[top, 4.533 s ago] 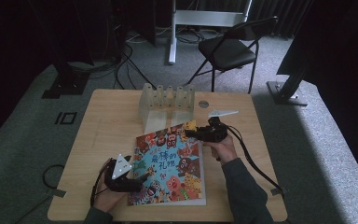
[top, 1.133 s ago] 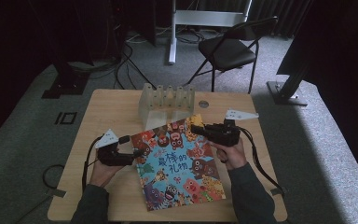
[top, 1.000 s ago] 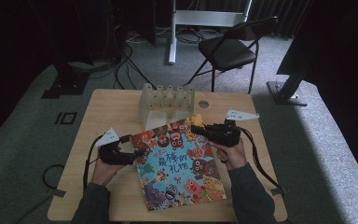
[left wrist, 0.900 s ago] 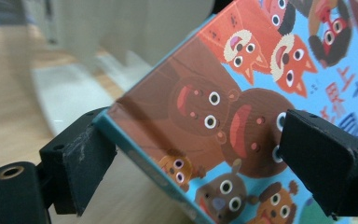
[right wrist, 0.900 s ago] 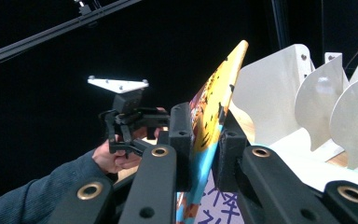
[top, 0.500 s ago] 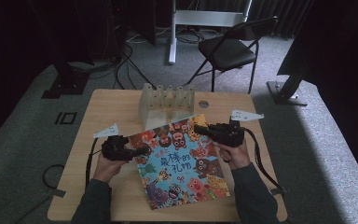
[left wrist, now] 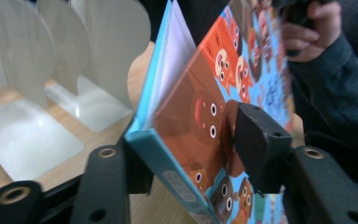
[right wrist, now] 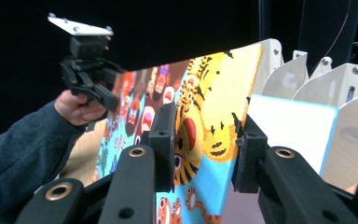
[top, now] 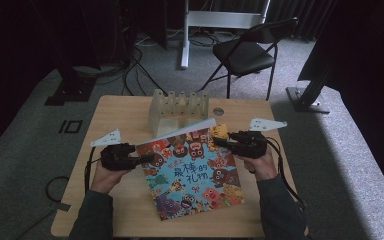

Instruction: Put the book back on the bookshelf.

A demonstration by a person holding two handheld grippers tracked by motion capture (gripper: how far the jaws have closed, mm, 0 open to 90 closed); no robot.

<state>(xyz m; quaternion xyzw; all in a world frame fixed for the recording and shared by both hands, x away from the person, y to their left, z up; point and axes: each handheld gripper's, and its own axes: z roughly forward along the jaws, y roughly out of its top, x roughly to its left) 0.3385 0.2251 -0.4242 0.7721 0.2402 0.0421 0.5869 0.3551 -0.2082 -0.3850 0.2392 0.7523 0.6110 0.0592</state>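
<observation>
High view, book: a picture book (top: 192,170) with a cartoon-animal cover is tipped up off the desk (top: 130,112), far edge raised, near edge still low, just in front of a white divider rack (top: 179,107).
High view, hold: the left gripper (top: 147,159) takes the book's left edge and the right gripper (top: 219,142) its upper right corner, a two-sided hold that judging by the tilt serves to stand the book up for the rack.
High view, surface and room: a pale wooden desk on grey carpet; a black folding chair (top: 247,52), a white stand and loose cables sit in the dim background.
Left gripper view: the left gripper (left wrist: 191,154) has just been closing, and its fingers (left wrist: 256,144) now press on the cover near the spine with the book (left wrist: 196,107) clamped between them; white dividers (left wrist: 98,60) stand behind.
Right gripper view: the right gripper (right wrist: 205,154) has just been easing open; its fingers (right wrist: 164,140) bracket the tiger-printed corner of the book (right wrist: 205,102), seemingly loose against it rather than pinching hard.
</observation>
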